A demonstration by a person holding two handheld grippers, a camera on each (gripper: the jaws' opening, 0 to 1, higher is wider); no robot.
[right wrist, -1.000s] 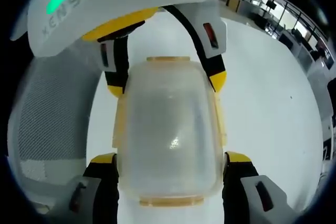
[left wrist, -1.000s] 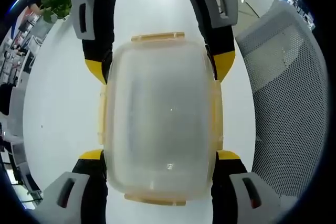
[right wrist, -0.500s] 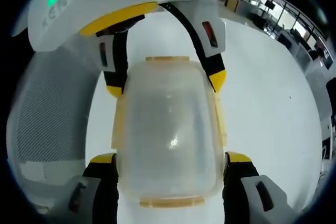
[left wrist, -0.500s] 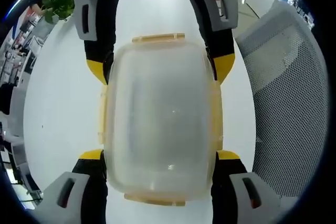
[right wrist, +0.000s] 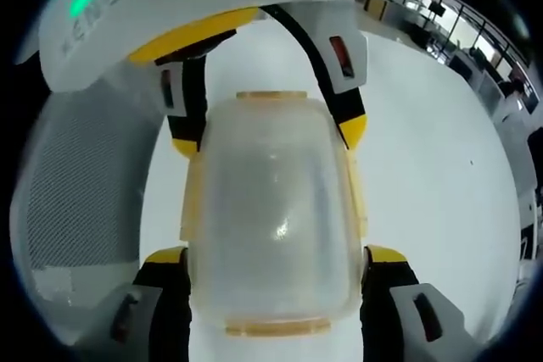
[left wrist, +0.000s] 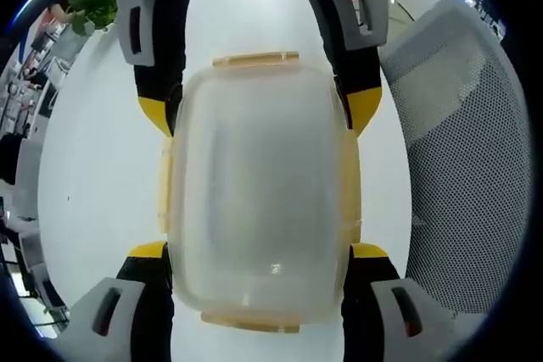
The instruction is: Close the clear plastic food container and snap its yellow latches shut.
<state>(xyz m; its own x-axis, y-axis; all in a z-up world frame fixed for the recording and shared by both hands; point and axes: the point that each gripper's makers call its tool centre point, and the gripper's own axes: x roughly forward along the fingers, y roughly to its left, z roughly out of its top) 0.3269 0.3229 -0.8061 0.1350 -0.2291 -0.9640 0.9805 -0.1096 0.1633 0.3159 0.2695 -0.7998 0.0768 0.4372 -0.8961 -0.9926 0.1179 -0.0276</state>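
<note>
Latches (left wrist: 166,184) lie between both grippers' fingers (left wrist: 149,252), left gripper (left wrist: 258,252) and right gripper (right wrist: 277,254) pinching the box (left wrist: 259,188); next, squeeze home.

Both grippers flank closed container (left wrist: 259,192) — table (left wrist: 93,167).
</note>
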